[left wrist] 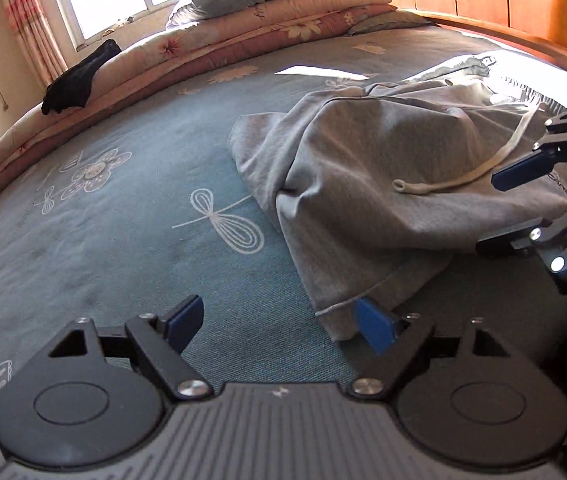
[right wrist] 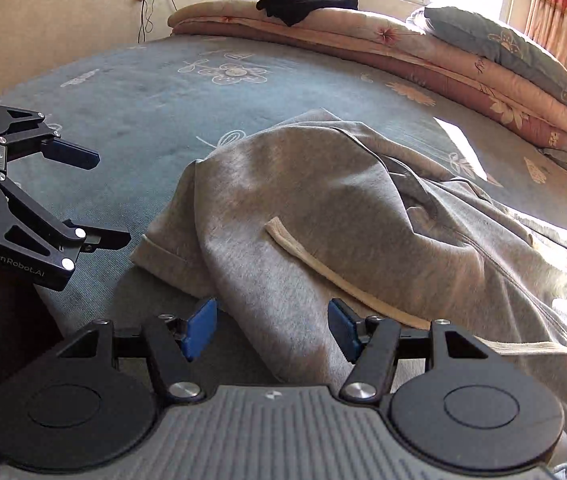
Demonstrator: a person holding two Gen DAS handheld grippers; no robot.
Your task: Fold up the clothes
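Here: 1 grey hoodie (right wrist: pixel 323 208), crumpled at the bed's (left wrist: pixel 123 208) near edge, long axis along that edge, drawstring (right wrist: pixel 335 276) on top. Left gripper (left wrist: pixel 283 320) wide, empty; right gripper (right wrist: pixel 271 328) half-open, astride a fold.

A grey hoodie (left wrist: pixel 383 168) lies crumpled in a loose heap on the blue bed (left wrist: pixel 123 208). Its pale drawstring (left wrist: pixel 463 176) trails across the top fabric.
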